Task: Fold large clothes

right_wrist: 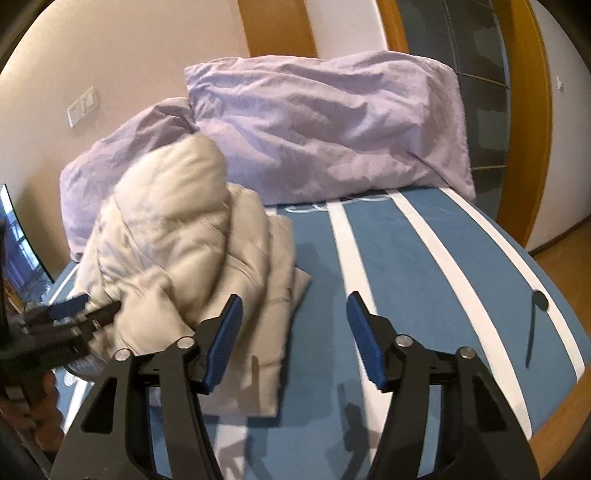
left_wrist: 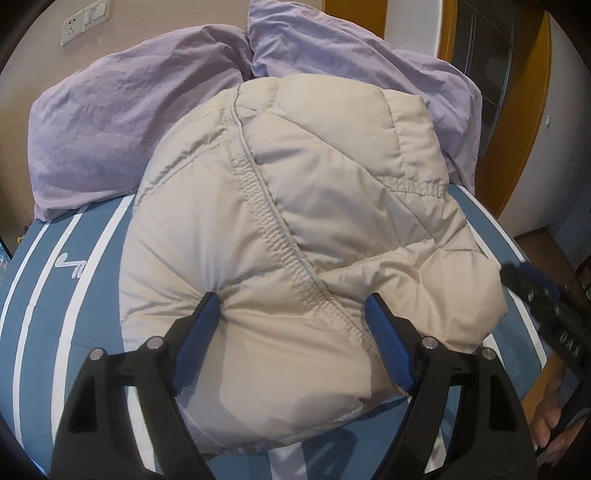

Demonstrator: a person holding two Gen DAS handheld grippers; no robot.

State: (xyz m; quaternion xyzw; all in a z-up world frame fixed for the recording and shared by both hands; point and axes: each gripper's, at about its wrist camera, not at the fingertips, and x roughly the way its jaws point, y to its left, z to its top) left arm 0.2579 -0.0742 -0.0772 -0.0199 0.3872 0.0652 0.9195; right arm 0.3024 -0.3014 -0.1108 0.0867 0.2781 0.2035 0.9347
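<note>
Beige puffer jacket, blurred in the right view, bulges into the left claw; right claw gapes empty.

One puffy beige quilted jacket fills the centre of the left wrist view. Two crumpled lilac pillows lie along the top. One white wall switch plate sits upper left. Two black grippers with blue pads appear.
</note>
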